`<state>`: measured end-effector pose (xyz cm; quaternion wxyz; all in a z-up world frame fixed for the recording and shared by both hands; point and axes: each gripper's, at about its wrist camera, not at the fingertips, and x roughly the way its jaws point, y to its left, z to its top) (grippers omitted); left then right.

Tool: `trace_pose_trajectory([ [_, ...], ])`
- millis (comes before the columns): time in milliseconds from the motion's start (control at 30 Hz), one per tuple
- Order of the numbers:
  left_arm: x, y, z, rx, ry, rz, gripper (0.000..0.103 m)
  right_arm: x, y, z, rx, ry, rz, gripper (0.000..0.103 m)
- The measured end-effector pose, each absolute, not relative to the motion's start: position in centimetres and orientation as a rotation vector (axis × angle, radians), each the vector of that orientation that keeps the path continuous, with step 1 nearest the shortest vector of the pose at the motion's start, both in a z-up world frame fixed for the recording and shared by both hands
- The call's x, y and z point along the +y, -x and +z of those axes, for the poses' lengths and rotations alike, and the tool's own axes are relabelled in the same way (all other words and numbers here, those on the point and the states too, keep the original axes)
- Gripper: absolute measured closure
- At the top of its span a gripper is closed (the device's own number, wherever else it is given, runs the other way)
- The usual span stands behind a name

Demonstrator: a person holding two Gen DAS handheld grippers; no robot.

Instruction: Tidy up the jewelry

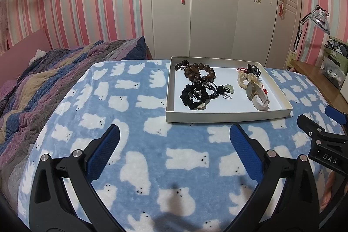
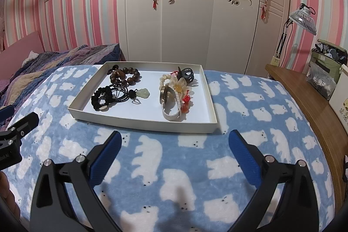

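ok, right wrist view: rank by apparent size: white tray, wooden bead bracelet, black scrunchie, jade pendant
1. white tray, largest by far.
2. wooden bead bracelet and black scrunchie: look about alike; the scrunchie lies nearer the camera, so no ranking between them.
3. jade pendant, smallest.

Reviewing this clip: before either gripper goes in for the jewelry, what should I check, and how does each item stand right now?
1. Left gripper open and holding nothing: ok.
2. Right gripper open and holding nothing: ok.
3. Shallow white cardboard tray lies flat on the blue polar-bear blanket, in front of both grippers: ok.
4. Pieces lie apart for a clean pick: not ok; the black fabric scrunchie tangles with black cords, and the beige-strapped wristwatch overlaps the cream flower hair tie.
5. Brown wooden bead bracelet reachable without obstruction: ok.
6. Destination for sorted pieces: cannot tell.
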<state>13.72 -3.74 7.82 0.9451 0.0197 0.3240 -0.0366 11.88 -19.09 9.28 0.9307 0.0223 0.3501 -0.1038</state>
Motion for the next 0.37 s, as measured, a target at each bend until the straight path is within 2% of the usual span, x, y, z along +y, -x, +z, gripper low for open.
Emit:
trace_pose_trajectory([
  [367, -3.80, -13.87, 7.77, 0.670, -0.046, -0.071, 0.003, -19.09, -11.90, 9.27, 0.718, -0.046, -0.212, 0.004],
])
